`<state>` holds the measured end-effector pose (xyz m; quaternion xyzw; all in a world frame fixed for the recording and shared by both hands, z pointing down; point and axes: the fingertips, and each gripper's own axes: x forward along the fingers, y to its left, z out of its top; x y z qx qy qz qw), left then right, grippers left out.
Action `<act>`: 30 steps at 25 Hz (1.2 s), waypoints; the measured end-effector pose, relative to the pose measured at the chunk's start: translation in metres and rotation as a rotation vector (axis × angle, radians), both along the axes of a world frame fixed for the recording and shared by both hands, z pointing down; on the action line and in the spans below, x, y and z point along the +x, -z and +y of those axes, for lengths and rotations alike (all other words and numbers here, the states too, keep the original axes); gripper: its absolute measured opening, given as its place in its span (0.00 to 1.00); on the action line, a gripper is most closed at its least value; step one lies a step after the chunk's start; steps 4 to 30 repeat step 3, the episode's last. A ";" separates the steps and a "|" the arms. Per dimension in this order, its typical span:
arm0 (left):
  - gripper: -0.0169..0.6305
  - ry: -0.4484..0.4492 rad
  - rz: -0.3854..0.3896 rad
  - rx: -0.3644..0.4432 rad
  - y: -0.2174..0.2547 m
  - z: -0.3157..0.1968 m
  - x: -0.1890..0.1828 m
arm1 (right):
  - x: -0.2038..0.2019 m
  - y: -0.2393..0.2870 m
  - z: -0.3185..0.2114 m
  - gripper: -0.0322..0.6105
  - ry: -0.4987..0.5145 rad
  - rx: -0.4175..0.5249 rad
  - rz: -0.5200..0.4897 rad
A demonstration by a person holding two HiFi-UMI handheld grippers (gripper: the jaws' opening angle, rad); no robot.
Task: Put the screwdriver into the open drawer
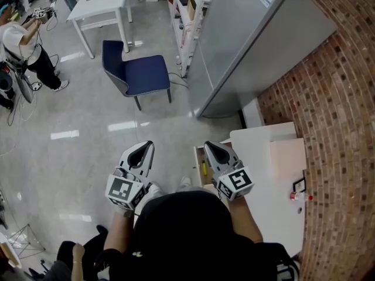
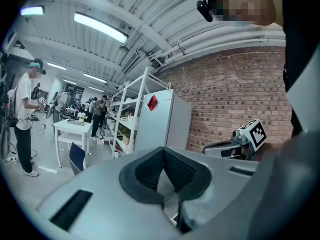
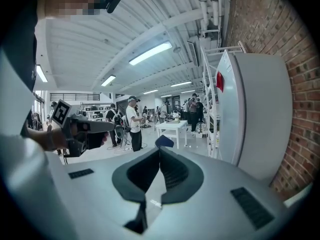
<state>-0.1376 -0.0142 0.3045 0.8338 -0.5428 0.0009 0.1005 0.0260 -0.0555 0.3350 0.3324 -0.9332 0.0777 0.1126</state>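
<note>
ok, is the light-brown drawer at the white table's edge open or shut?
Open. Head view shows the light-brown drawer pulled out past the white table, with a small yellow item lying inside.

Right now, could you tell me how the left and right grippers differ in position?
The left gripper hangs over the floor; the right gripper is at the open drawer, where a yellow tool lies. The left gripper tilts rightward, the right gripper leftward. Both have jaws shut, holding nothing.

Bright ceiling tube lights [image 2: 99, 27], floor [image 1: 88, 127] glare streaks, fisheye-warped dark corners, blurred near surfaces
</note>
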 end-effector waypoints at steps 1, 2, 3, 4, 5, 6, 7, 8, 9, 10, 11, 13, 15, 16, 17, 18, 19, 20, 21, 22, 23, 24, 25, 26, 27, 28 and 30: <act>0.03 -0.003 -0.004 0.006 -0.001 -0.001 0.001 | 0.002 -0.001 0.000 0.07 -0.003 -0.001 0.001; 0.03 -0.005 -0.007 0.011 -0.001 -0.001 0.003 | 0.004 -0.001 0.000 0.07 -0.005 -0.002 0.002; 0.03 -0.007 -0.009 0.014 -0.002 -0.002 0.004 | 0.006 -0.002 0.000 0.07 -0.007 -0.003 0.003; 0.03 -0.007 -0.009 0.014 -0.002 -0.002 0.004 | 0.006 -0.002 0.000 0.07 -0.007 -0.003 0.003; 0.03 -0.007 -0.009 0.014 -0.002 -0.002 0.004 | 0.006 -0.002 0.000 0.07 -0.007 -0.003 0.003; 0.03 -0.007 -0.009 0.014 -0.002 -0.002 0.004 | 0.006 -0.002 0.000 0.07 -0.007 -0.003 0.003; 0.03 -0.007 -0.009 0.014 -0.002 -0.002 0.004 | 0.006 -0.002 0.000 0.07 -0.007 -0.003 0.003; 0.03 -0.007 -0.009 0.014 -0.002 -0.002 0.004 | 0.006 -0.002 0.000 0.07 -0.007 -0.003 0.003; 0.03 -0.007 -0.009 0.014 -0.002 -0.002 0.004 | 0.006 -0.002 0.000 0.07 -0.007 -0.003 0.003; 0.03 -0.007 -0.009 0.014 -0.002 -0.002 0.004 | 0.006 -0.002 0.000 0.07 -0.007 -0.003 0.003; 0.03 -0.007 -0.009 0.014 -0.002 -0.002 0.004 | 0.006 -0.002 0.000 0.07 -0.007 -0.003 0.003; 0.03 -0.007 -0.009 0.014 -0.002 -0.002 0.004 | 0.006 -0.002 0.000 0.07 -0.007 -0.003 0.003; 0.03 -0.007 -0.009 0.014 -0.002 -0.002 0.004 | 0.006 -0.002 0.000 0.07 -0.007 -0.003 0.003; 0.03 -0.007 -0.009 0.014 -0.002 -0.002 0.004 | 0.006 -0.002 0.000 0.07 -0.007 -0.003 0.003; 0.03 -0.007 -0.009 0.014 -0.002 -0.002 0.004 | 0.006 -0.002 0.000 0.07 -0.007 -0.003 0.003; 0.03 -0.007 -0.009 0.014 -0.002 -0.002 0.004 | 0.006 -0.002 0.000 0.07 -0.007 -0.003 0.003; 0.03 -0.007 -0.009 0.014 -0.002 -0.002 0.004 | 0.006 -0.002 0.000 0.07 -0.007 -0.003 0.003; 0.03 -0.007 -0.009 0.014 -0.002 -0.002 0.004 | 0.006 -0.002 0.000 0.07 -0.007 -0.003 0.003; 0.03 -0.007 -0.009 0.014 -0.002 -0.002 0.004 | 0.006 -0.002 0.000 0.07 -0.007 -0.003 0.003; 0.03 -0.007 -0.009 0.014 -0.002 -0.002 0.004 | 0.006 -0.002 0.000 0.07 -0.007 -0.003 0.003; 0.03 -0.007 -0.009 0.014 -0.002 -0.002 0.004 | 0.006 -0.002 0.000 0.07 -0.007 -0.003 0.003; 0.03 -0.007 -0.009 0.014 -0.002 -0.002 0.004 | 0.006 -0.002 0.000 0.07 -0.007 -0.003 0.003; 0.03 -0.007 -0.009 0.014 -0.002 -0.002 0.004 | 0.006 -0.002 0.000 0.07 -0.007 -0.003 0.003; 0.03 -0.007 -0.009 0.014 -0.002 -0.002 0.004 | 0.006 -0.002 0.000 0.07 -0.007 -0.003 0.003; 0.03 -0.007 -0.009 0.014 -0.002 -0.002 0.004 | 0.006 -0.002 0.000 0.07 -0.007 -0.003 0.003; 0.03 -0.007 -0.009 0.014 -0.002 -0.002 0.004 | 0.006 -0.002 0.000 0.07 -0.007 -0.003 0.003; 0.03 -0.007 -0.009 0.014 -0.002 -0.002 0.004 | 0.006 -0.002 0.000 0.07 -0.007 -0.003 0.003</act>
